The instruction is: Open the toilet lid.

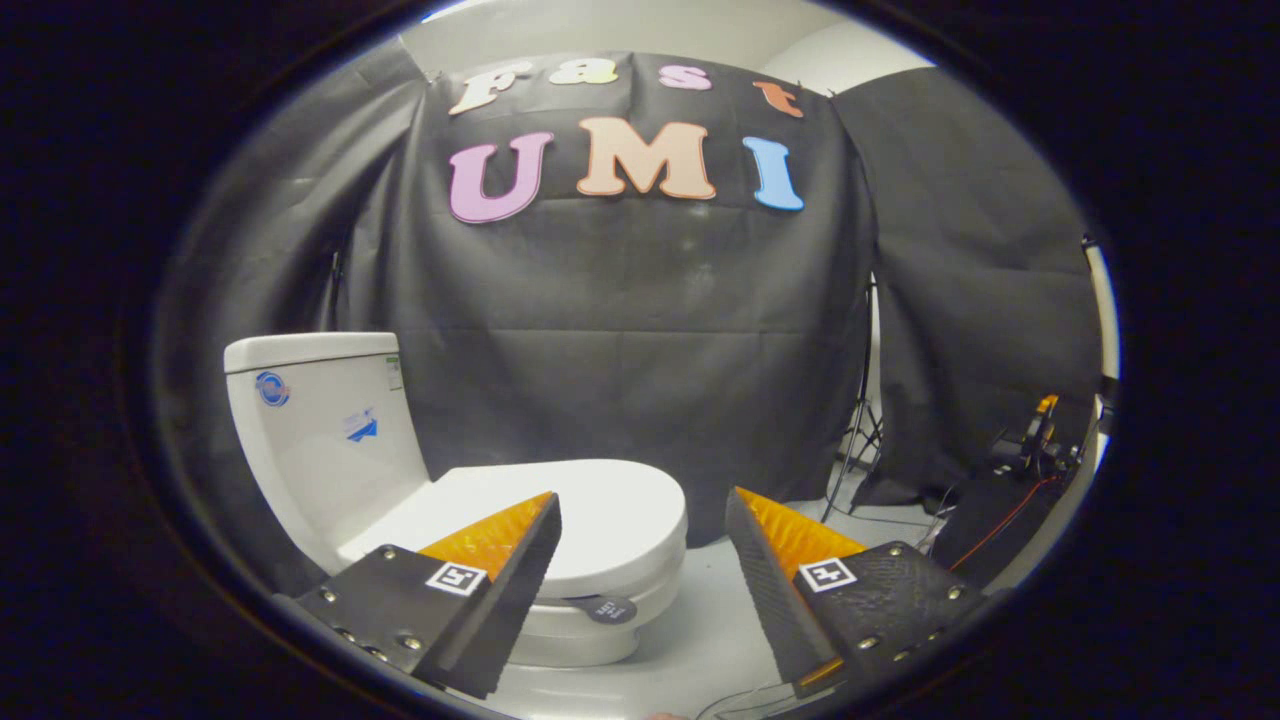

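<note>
One toilet lid (590,505): white, closed flat | tool (640,520): fingers wide apart, holding nothing

Item count: one white ceramic toilet (400,500) with one closed white oval lid (600,510) and one white rectangular tank (320,420); one gripper (640,545), two fingers spread apart, gripping nothing.

Recording booth, black cloth wall (640,330), toilet (450,500)
</note>
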`<state>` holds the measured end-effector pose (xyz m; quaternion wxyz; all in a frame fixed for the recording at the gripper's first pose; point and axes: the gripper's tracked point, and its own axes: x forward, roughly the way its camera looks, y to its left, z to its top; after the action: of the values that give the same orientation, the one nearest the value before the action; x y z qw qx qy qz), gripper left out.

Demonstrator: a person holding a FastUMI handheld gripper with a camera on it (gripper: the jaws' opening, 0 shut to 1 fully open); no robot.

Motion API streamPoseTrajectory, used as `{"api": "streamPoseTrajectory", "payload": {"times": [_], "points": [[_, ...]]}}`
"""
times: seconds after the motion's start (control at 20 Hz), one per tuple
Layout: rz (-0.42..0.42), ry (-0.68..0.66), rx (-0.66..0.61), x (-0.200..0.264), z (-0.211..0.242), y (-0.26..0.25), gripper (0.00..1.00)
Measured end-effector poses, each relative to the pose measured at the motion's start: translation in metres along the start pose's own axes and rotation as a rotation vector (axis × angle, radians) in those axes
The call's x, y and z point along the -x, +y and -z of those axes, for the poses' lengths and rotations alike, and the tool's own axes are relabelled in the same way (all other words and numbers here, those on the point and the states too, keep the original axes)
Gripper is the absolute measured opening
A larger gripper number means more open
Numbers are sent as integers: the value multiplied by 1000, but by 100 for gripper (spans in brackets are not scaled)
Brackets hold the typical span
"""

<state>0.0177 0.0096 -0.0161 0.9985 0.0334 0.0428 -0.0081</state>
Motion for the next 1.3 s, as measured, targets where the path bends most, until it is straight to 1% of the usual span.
{"api": "streamPoseTrajectory", "payload": {"times": [0.25, 0.45, 0.6, 0.8, 1.05, 1.1, 1.2, 1.3], "points": [[16, 79, -48, -24, 11, 4, 98], [6, 159, -146, -45, 27, 16, 98], [15, 280, -201, -58, 59, 20, 98], [30, 448, -350, -63, 106, 26, 99], [65, 545, -439, -74, 141, 20, 100], [62, 556, -457, -76, 147, 19, 100], [32, 565, -549, -83, 152, 22, 100], [7, 577, -670, -84, 153, 28, 89]]}}
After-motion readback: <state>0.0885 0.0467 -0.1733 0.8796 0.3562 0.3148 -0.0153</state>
